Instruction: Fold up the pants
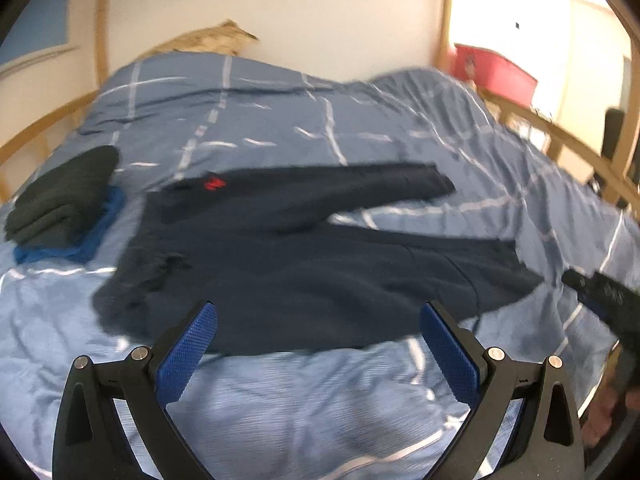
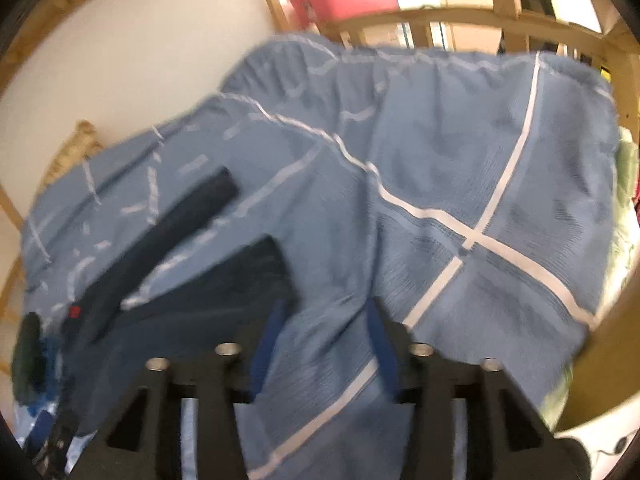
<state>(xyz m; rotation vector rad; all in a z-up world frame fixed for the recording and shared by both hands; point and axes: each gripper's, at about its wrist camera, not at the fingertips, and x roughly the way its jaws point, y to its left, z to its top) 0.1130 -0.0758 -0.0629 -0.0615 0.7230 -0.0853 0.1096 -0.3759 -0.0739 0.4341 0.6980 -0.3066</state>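
While both grippers hang over the bed with nothing between their fingers, the fold looks not yet begun. Nearest the left wrist camera, the left gripper (image 1: 318, 326) has its blue pads spread wide apart above the pale blue duvet (image 1: 280, 400). Just beyond it lie the pants (image 1: 304, 264), dark navy, spread flat, with the waist toward 9 o'clock and the two legs running toward 3 o'clock, splayed in a narrow V. A small red logo (image 1: 213, 184) sits near the waist. Farther off at 9 o'clock is a pile of folded clothes (image 1: 60, 204), dark green over blue. At 3 o'clock the tip of the right gripper shows near the leg cuffs.

Judging by the soft creases, the pants are light, limp fleece-like cloth: no stiffness, likely to sag and drag on the duvet, not fragile. Sensible holds would be the waistband edge for the left and a cuff for the right, pinching cloth only, not bedding.

From the right wrist camera, the right gripper (image 2: 326, 320) has its fingers parted, over bare duvet, with the cuffs at 10 o'clock. Only this view shows the cuff ends squarely and the wooden rail (image 2: 440, 20) beyond; only the left view shows the whole waist.
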